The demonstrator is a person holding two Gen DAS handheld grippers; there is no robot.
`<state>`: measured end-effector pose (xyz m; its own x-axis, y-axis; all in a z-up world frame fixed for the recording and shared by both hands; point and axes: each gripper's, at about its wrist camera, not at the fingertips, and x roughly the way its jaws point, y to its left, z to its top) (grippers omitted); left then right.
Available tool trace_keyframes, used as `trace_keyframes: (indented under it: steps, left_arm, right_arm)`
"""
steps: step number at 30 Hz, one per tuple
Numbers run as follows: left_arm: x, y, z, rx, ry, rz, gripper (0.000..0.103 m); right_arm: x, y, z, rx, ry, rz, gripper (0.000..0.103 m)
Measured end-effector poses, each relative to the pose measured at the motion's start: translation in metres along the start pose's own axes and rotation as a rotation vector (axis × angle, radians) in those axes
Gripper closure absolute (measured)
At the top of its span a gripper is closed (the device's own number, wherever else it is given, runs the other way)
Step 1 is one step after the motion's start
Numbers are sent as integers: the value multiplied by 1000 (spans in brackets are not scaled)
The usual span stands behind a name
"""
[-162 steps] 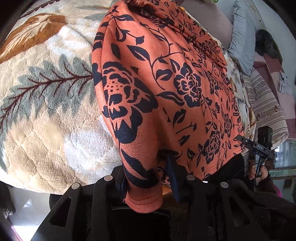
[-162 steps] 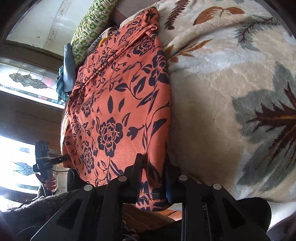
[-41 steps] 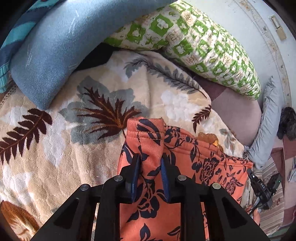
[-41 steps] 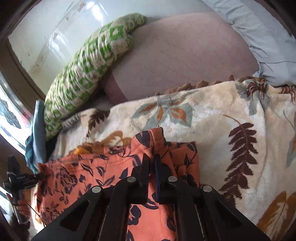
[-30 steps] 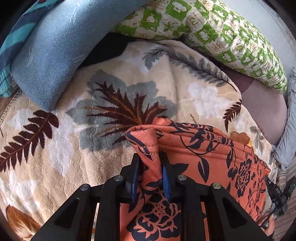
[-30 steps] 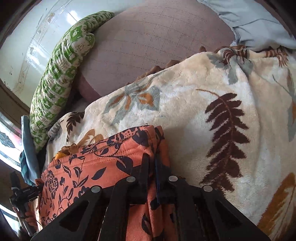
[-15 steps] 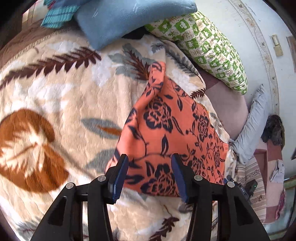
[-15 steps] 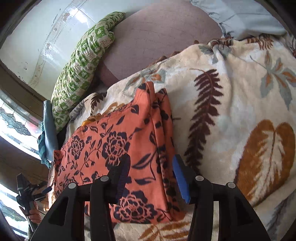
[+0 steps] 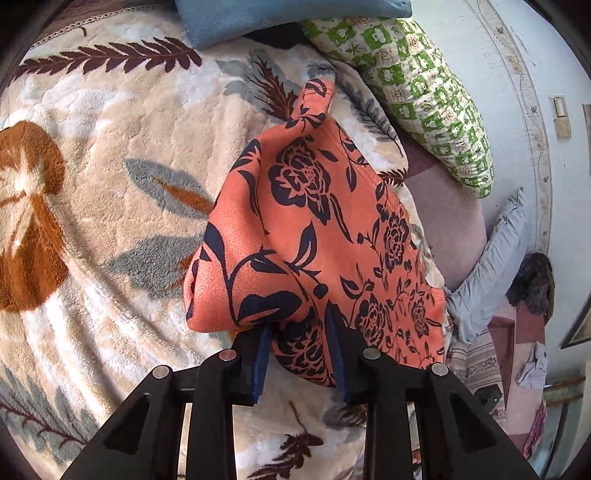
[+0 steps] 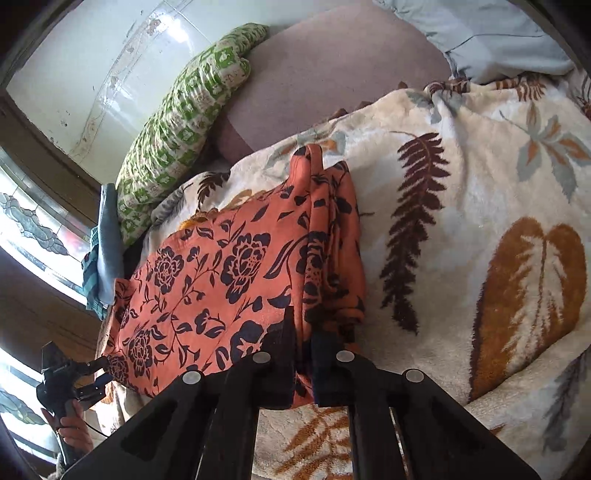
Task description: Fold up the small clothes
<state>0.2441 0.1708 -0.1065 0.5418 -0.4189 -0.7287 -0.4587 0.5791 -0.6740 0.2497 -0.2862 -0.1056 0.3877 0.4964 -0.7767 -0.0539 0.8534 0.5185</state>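
An orange garment with dark blue flowers (image 9: 314, 229) lies folded over on a cream leaf-print blanket (image 9: 92, 192). My left gripper (image 9: 299, 354) is open, its jaws either side of the garment's near folded edge. In the right wrist view the same garment (image 10: 229, 273) lies on the blanket (image 10: 480, 229). My right gripper (image 10: 303, 354) has its jaws closed to a narrow gap on the garment's near folded edge. The left gripper (image 10: 83, 373) shows far left, at the garment's other corner.
A green checked pillow (image 9: 417, 92) and a blue cushion (image 9: 280, 14) lie at the head of the bed. A mauve mattress (image 10: 332, 77) and a grey-blue pillow (image 10: 491, 33) lie behind. A window (image 10: 29, 236) is at the left.
Both grippers carried the garment's edge forward over itself, let go and drew back open. Now both are at the near fold; the right has closed on it, the left is narrower but open.
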Motion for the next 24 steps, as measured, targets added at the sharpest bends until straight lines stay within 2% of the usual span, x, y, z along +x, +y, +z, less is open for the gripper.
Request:
trace_keyframes:
  steps: [4, 7, 9, 11, 13, 14, 16, 18, 22, 24]
  left_arm:
    - [12, 11, -10, 14, 6, 104, 84]
    - [10, 16, -12, 15, 19, 89, 84]
    - [-2, 11, -15, 65, 23, 66, 84]
    - [-26, 2, -15, 145, 18, 30, 85]
    - [-51, -6, -13, 197, -39, -3, 85]
    - [-62, -11, -8, 220, -73, -3, 81]
    - [-70, -25, 9, 262, -113, 33, 77]
    - [-64, -40, 28, 284, -109, 47, 76]
    - [-23, -68, 72, 293, -92, 134, 76]
    - [-2, -76, 88, 289, -86, 167, 76]
  right_arm:
    - [25, -23, -16, 30, 77, -62, 98]
    - [36, -30, -24, 58, 80, -70, 96]
    - [30, -27, -21, 69, 75, -85, 89]
    - [17, -20, -16, 58, 40, -134, 85]
    - [-5, -10, -10, 40, -48, -166, 85]
    - [-13, -3, -6, 28, -91, -163, 84]
    - [-15, 16, 3, 5, -115, -100, 84]
    - [-1, 44, 7, -33, -77, -38, 84]
    - [49, 110, -5, -109, 27, 65, 78]
    - [73, 141, -15, -161, 61, 73, 74]
